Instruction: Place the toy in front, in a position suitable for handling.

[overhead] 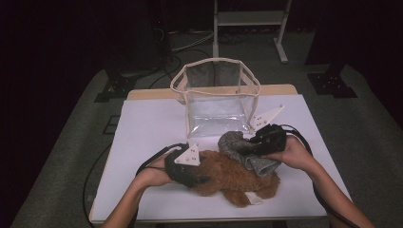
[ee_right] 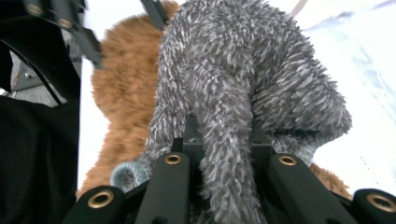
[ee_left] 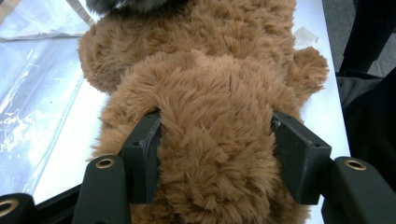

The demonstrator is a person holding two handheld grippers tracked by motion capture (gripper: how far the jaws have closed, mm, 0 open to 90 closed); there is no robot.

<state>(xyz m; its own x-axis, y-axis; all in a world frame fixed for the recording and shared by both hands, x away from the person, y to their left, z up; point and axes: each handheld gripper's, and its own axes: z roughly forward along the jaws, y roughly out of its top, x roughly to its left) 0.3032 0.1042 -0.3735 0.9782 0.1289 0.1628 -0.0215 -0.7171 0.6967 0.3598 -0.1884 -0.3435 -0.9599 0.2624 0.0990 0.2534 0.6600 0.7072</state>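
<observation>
The brown teddy bear [overhead: 233,180] lies near the table's [overhead: 142,142] front edge, the left gripper [overhead: 202,179] clamped around its plush body. To its right, the right gripper [overhead: 253,148] pinches a grey fuzzy cloth [overhead: 247,152] draped over the bear.

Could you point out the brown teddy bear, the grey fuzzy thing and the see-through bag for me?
brown teddy bear [overhead: 228,178], high view, on its furry body.
grey fuzzy garment [ee_right: 224,79], right gripper view, on its bunched middle.
clear bag [overhead: 216,102], high view, on its front wall.
</observation>
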